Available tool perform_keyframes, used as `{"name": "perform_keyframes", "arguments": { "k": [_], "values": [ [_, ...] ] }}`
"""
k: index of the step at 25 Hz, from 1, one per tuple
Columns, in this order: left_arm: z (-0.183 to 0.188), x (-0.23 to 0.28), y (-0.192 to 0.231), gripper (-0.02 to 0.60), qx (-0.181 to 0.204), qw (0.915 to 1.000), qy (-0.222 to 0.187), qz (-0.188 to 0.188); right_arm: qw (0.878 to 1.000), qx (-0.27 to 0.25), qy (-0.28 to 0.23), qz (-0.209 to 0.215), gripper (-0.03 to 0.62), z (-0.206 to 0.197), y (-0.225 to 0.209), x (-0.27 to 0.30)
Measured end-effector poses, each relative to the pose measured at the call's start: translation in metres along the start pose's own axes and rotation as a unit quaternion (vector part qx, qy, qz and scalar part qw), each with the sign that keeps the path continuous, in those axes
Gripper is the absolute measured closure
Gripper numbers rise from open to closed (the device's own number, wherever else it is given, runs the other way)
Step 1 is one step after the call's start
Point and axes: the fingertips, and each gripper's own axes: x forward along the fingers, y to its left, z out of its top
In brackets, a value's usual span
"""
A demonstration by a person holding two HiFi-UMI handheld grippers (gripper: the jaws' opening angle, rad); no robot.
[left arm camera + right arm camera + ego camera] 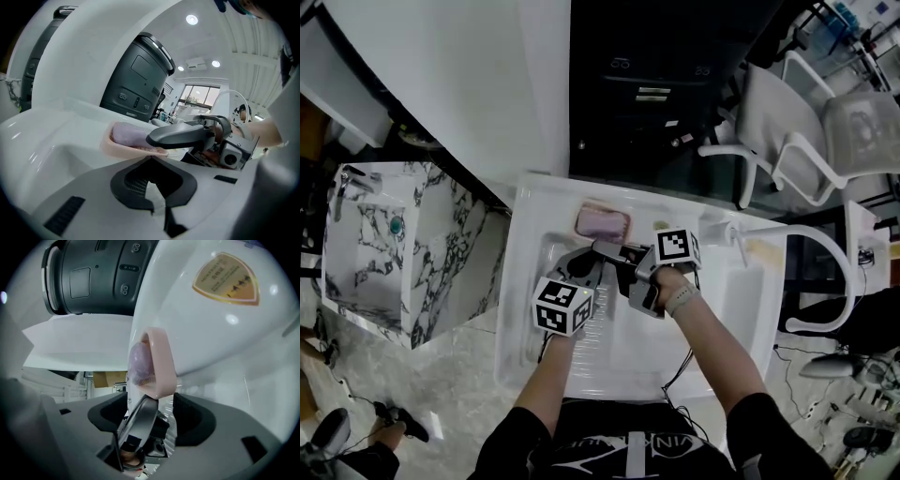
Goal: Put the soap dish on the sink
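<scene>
Dish [602, 222] is on the sink [553, 197], sitting on the rear rim at the middle, behind the basin. It's pink, with a purple soap [598, 221] bar in it.

Left gripper view: dish [126, 147] lies flat on the ledge with the soap [129, 133] on top. The right gripper [180, 135] has one grey finger reaching to the dish's near edge. Can't tell if it's touching.

Right gripper view is rolled, so the dish [159, 362] and soap [139, 363] look upright. The dish's end is just past the tips.

Right gripper [151, 399]: jaws apart, gripping nothing. The dish is beyond them, not between the pads. The left gripper [140, 423] shows in the gap, lower down.

Left gripper [150, 161]: jaws closed together, nothing between them. It's pointed at the dish from just short of it.

Head view: both grippers are over the basin and close together. Left gripper [577, 258] comes from lower left, right gripper [609, 250] from the right, and both sets of tips are near the dish's front edge.

Around it:
- A dark cabinet [656, 84] is behind the sink.
- A marbled sink [384, 244] stands well off to the left.
- White chairs [825, 131] are at upper right.
- A gold shield sticker [227, 280] is on the white surface above the dish in the right gripper view.
</scene>
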Motion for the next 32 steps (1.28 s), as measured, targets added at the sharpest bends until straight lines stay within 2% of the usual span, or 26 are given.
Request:
{"name": "perform_keyframes", "arguments": {
  "k": [10, 14, 22, 23, 26, 29, 32],
  "values": [
    [0.001, 0.004, 0.000, 0.568, -0.003, 1.0000, -0.006, -0.001, 1.000, -0.004, -0.021, 0.012, 0.309, -0.002, -0.003, -0.013],
    [0.004, 0.002, 0.001, 0.566, -0.008, 0.9999, -0.008, -0.001, 1.000, -0.020, -0.009, 0.019, 0.312, -0.007, -0.005, -0.013],
    [0.003, -0.005, 0.000, 0.568, 0.003, 1.0000, 0.002, 0.009, 0.999, -0.031, -0.013, 0.027, 0.430, -0.017, 0.009, -0.021],
    [0.003, -0.007, 0.000, 0.567, 0.006, 0.9999, 0.003, 0.011, 0.999, -0.040, -0.016, 0.028, 0.438, -0.018, 0.011, -0.023],
    [0.005, -0.015, 0.002, 0.566, 0.005, 0.9998, 0.001, 0.019, 0.995, -0.087, -0.032, 0.034, 0.530, -0.015, 0.018, -0.027],
    [0.010, -0.022, 0.003, 0.566, 0.002, 0.9996, -0.008, 0.027, 0.989, -0.139, -0.047, 0.033, 0.542, -0.017, 0.028, -0.030],
    [0.015, -0.029, 0.000, 0.566, 0.013, 0.9994, -0.015, 0.030, 0.974, -0.217, -0.060, 0.022, 0.546, -0.019, 0.039, -0.034]
  ]
}}
